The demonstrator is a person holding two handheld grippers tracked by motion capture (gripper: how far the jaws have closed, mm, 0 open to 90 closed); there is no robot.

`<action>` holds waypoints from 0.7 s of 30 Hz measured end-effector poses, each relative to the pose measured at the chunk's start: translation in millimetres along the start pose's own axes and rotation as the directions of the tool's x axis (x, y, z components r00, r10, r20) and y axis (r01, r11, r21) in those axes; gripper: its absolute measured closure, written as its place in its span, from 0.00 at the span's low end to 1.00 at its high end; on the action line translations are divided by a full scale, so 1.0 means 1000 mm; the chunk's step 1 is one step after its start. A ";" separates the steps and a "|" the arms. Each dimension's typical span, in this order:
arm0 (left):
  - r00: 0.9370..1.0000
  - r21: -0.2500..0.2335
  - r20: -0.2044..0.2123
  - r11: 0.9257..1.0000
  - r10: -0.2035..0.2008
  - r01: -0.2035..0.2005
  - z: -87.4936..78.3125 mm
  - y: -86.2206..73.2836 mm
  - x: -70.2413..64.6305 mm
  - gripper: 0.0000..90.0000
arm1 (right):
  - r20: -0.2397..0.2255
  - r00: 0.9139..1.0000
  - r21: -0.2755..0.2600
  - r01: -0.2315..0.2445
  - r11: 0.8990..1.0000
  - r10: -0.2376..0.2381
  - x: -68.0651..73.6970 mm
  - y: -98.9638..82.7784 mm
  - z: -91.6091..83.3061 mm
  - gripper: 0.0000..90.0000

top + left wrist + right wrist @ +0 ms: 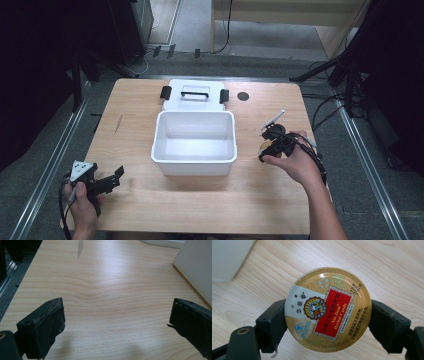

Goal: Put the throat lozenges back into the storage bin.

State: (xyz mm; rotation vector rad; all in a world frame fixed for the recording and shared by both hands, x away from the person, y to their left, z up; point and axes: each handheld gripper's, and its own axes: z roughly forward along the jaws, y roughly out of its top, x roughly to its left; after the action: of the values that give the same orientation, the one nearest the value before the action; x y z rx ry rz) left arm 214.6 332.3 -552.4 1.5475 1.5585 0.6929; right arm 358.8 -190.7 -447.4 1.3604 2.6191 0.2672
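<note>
the right gripper (327, 312) is clamped on a round candy tin (328, 309), one black jaw pressed to each side of its rim, with the printed gold lid facing the camera in the middle of the right gripper view. in the high view that gripper (274, 141) sits at the right of the frame, just right of the open white box (194, 143), whose lid (195, 95) lies flat behind it toward the upper middle; the tin itself is too small to make out there.

the left gripper (111, 179) rests low at the lower left of the high view, well apart from the box, its jaws spread wide over bare table (105, 290) with nothing between them.

the likely trouble is the grip itself. the tin is smooth, glossy and curved, and the jaws meet it only at two opposite spots on the rim, so a tilt or jolt could let it pivot or squirt out. if the tin is meant for the box, a low carry could knock it against the near wall and dislodge it. released from height, it might bounce or roll on edge.
</note>
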 end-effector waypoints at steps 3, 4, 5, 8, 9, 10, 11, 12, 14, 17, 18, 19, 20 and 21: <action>1.000 0.000 0.001 1.000 0.001 -0.001 0.000 0.000 0.000 0.01 | 0.001 1.000 -0.011 0.009 1.000 -0.009 0.002 0.005 -0.005 0.23; 1.000 0.000 0.001 1.000 0.002 -0.002 0.000 0.000 0.000 0.01 | 0.000 1.000 -0.017 0.017 1.000 -0.017 0.003 0.008 -0.009 0.23; 1.000 0.000 0.001 1.000 0.002 -0.002 0.000 0.000 0.000 0.01 | 0.000 1.000 -0.017 0.017 1.000 -0.017 0.003 0.008 -0.009 0.23; 1.000 0.000 0.000 1.000 0.002 -0.002 0.000 0.000 0.000 0.01 | -0.001 1.000 -0.028 0.020 0.999 -0.020 0.005 0.015 -0.017 0.23; 1.000 0.000 -0.001 1.000 0.003 -0.003 0.000 0.000 0.000 0.01 | 0.003 1.000 -0.032 0.024 0.999 -0.024 0.005 0.016 -0.019 0.23; 1.000 0.000 -0.001 1.000 0.003 -0.003 0.000 0.000 0.000 0.01 | 0.003 1.000 -0.032 0.024 0.999 -0.024 0.005 0.016 -0.019 0.23; 1.000 0.000 -0.001 1.000 0.004 -0.004 0.000 0.000 -0.001 0.01 | -0.002 1.000 -0.042 0.021 0.999 -0.022 0.006 0.019 -0.024 0.23; 1.000 0.000 -0.001 1.000 0.006 -0.006 0.000 0.000 -0.001 0.01 | -0.002 1.000 -0.042 0.021 0.999 -0.022 0.006 0.019 -0.024 0.23; 1.000 0.000 -0.002 1.000 0.006 -0.006 0.000 0.000 -0.001 0.01 | -0.005 1.000 -0.048 0.020 0.999 -0.020 0.007 0.022 -0.029 0.23; 1.000 0.000 -0.001 1.000 0.006 -0.006 0.000 0.000 -0.001 0.01 | -0.005 0.999 -0.057 0.040 0.998 -0.041 0.010 0.029 -0.034 0.23; 1.000 0.000 -0.001 1.000 0.006 -0.006 0.000 0.000 -0.001 0.01 | -0.005 0.999 -0.057 0.040 0.998 -0.041 0.010 0.029 -0.034 0.23; 1.000 0.001 -0.001 1.000 0.006 -0.006 0.000 0.000 -0.001 0.01 | -0.006 0.999 -0.058 0.037 0.998 -0.037 0.012 0.030 -0.035 0.23; 1.000 0.000 -0.001 1.000 0.006 -0.006 0.000 0.000 -0.001 0.01 | -0.003 0.999 -0.057 0.045 0.997 -0.046 0.012 0.032 -0.037 0.23; 1.000 0.001 -0.001 1.000 0.006 -0.006 0.000 0.000 -0.001 0.01 | 0.001 0.998 -0.057 0.055 0.997 -0.055 0.015 0.035 -0.039 0.23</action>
State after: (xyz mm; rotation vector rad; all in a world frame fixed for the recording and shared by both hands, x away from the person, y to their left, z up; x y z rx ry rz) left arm 214.6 331.3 -552.3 1.5531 1.5556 0.6963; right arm 368.5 -161.9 -402.5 1.2680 2.6232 0.3320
